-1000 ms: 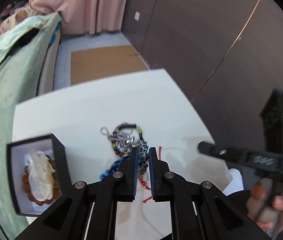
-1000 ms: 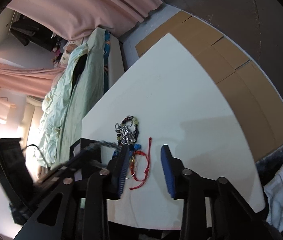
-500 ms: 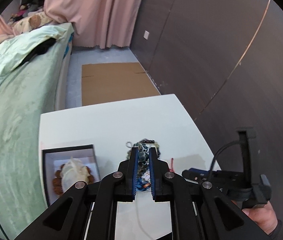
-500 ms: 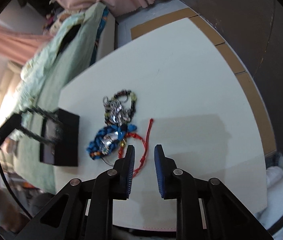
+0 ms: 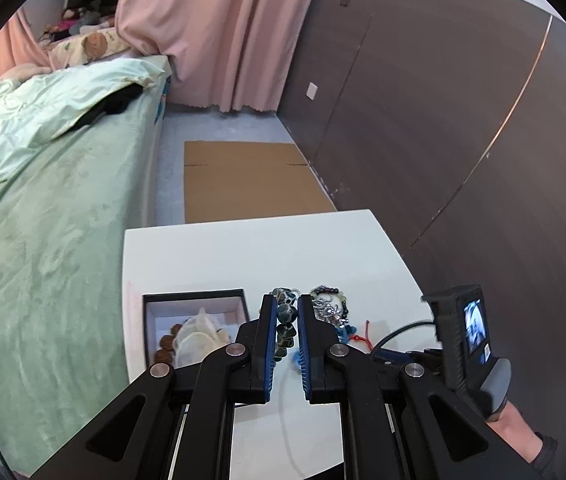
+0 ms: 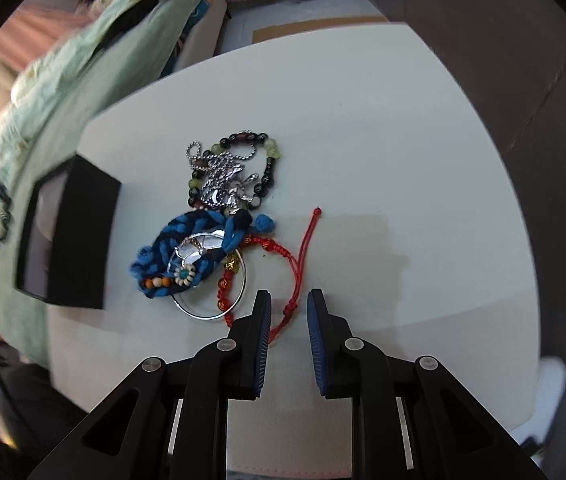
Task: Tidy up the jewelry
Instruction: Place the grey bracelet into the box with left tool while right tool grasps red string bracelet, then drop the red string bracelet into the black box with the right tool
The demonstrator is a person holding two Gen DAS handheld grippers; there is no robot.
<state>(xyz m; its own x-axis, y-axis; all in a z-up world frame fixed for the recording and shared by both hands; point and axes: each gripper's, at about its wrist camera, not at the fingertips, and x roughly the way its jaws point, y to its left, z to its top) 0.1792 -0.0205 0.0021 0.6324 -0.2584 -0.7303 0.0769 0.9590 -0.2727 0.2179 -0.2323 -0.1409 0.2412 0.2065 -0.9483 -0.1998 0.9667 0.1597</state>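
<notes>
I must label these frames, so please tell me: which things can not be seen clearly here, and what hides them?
- Black box contents, left wrist view: the near part is covered by the left hand-held gripper; in the right wrist view the box is blurred.
- Dark stone bracelet, left wrist view: its lower end is hidden between the fingers.
- Red cord bracelet, right wrist view: whether the right hand-held gripper touches it is unclear.

It was a home bedroom. A bed (image 5: 55, 216) with a green cover and rumpled quilt (image 5: 35, 120) stood beside a small white table (image 5: 251, 256). Pink curtains (image 5: 219, 32) hung to the floor, a dark wardrobe wall (image 5: 423, 120) ran alongside, and flattened cardboard (image 5: 247, 180) lay on the floor.
</notes>
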